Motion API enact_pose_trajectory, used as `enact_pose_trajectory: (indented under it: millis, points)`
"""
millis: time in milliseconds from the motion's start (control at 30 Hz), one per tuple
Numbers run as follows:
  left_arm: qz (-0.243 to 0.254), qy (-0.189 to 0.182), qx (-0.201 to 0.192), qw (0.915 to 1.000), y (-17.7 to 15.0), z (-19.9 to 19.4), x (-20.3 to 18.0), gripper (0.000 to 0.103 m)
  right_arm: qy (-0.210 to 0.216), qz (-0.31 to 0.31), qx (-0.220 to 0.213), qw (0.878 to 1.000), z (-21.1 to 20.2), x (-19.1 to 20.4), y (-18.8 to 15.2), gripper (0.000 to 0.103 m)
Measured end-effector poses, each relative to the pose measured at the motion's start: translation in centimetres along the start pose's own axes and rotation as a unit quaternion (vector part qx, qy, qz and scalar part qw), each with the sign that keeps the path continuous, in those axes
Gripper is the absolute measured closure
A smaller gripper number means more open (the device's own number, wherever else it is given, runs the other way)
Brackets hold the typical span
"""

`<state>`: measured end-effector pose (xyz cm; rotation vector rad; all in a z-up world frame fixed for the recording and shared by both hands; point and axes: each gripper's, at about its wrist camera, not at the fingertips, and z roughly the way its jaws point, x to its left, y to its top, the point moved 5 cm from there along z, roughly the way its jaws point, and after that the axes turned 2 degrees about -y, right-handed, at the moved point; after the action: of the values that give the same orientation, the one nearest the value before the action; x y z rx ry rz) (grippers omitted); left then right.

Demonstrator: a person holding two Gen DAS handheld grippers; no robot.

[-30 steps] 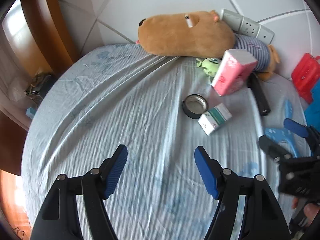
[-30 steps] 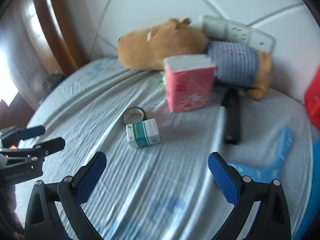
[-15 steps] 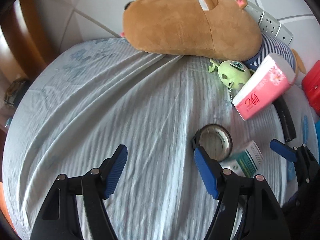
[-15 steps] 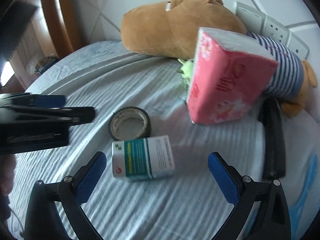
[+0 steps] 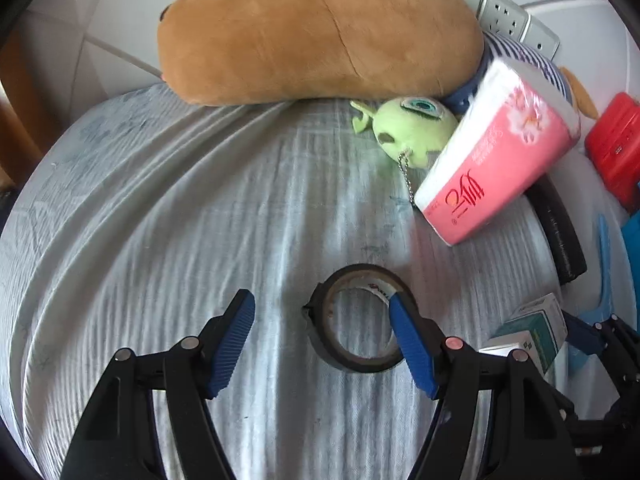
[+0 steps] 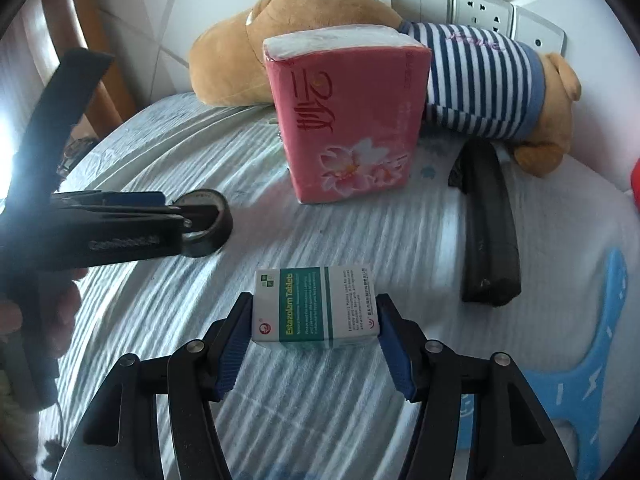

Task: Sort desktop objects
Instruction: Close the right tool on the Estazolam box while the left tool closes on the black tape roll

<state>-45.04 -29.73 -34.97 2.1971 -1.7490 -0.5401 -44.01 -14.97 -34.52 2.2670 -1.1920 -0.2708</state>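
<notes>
right gripper (image 6: 316,344) – clamped on box (image 6: 314,306) ends; light, crushable card | left gripper (image 5: 322,340) – spread wide, one finger inside tape (image 5: 354,316); stiff ring, pinch wall

"Estazolam Tablets" — medicine box (image 6: 314,306)

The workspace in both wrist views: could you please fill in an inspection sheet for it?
Surface: wrinkled pale blue striped cloth.
Job's things: black tape roll; white-and-green tablet box; pink tissue pack standing upright.
Clutter: brown plush toy; green one-eyed plush keychain; black tube-shaped case; red plastic box.
Grippers: left gripper open around the tape roll; right gripper closed on the tablet box's ends.
Cables: nothing seen.
Surroundings: white wall sockets; wooden frame.
</notes>
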Motion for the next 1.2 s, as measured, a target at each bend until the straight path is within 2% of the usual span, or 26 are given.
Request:
enact_pose_trajectory:
  millis: [267, 400, 500, 567, 600, 667, 733, 800, 867, 1000, 1133, 1200]
  points:
    - [0.015, -0.002, -0.025, 0.9996, -0.5, -1.0, -1.2, 0.034, 0.005, 0.002, 0.003, 1.0, 0.7, -0.2, -0.4, 0.042]
    - [0.006, 0.011, -0.014, 0.9998, -1.1, -0.5, -0.3, 0.034, 0.004, 0.001, 0.014, 1.0, 1.0, -0.4, -0.9, 0.042]
    - [-0.02, -0.024, -0.018, 0.9994, -1.3, -1.5, 0.1, 0.034, 0.005, -0.001, 0.011, 1.0, 0.9, -0.3, -0.8, 0.04]
    - [-0.012, -0.042, -0.03, 0.9986, -1.1, -2.7, -0.6, 0.034, 0.005, -0.003, 0.01, 1.0, 1.0, -0.1, -0.8, 0.039]
    - [0.002, -0.04, -0.034, 0.9986, -0.9, -3.0, -1.3, 0.032, 0.004, -0.004, 0.011, 1.0, 1.1, -0.1, -0.8, 0.038]
    - [0.026, -0.028, -0.04, 0.9985, -0.6, -3.0, -2.6, 0.012, 0.003, -0.004, 0.012, 1.0, 1.3, 0.1, -0.7, 0.037]
    - [0.038, 0.003, -0.033, 0.9987, -0.8, -2.0, -2.7, 0.012, 0.005, -0.004, 0.012, 1.0, 1.4, 0.2, -0.6, 0.037]
    - [0.037, 0.017, -0.018, 0.999, -1.2, -0.8, -2.4, 0.012, 0.004, -0.006, 0.01, 1.0, 1.6, 0.2, -0.5, 0.037]
    - [0.03, 0.023, -0.007, 0.9992, -1.5, 0.2, -1.8, 0.016, 0.002, -0.008, 0.009, 1.0, 1.6, 0.2, -0.4, 0.037]
    - [0.026, 0.022, -0.018, 0.9993, -2.1, 0.2, -1.0, 0.023, -0.008, -0.016, 0.002, 1.0, 1.8, 0.2, -0.4, 0.037]
    - [0.033, 0.017, -0.027, 0.999, -2.5, -0.1, -1.3, 0.045, -0.018, -0.026, -0.002, 1.0, 1.9, 0.6, -0.4, 0.041]
    - [0.031, 0.019, -0.026, 0.999, -2.7, -0.4, -1.3, 0.046, -0.022, -0.03, 0.0, 0.999, 1.9, 0.7, -0.5, 0.043]
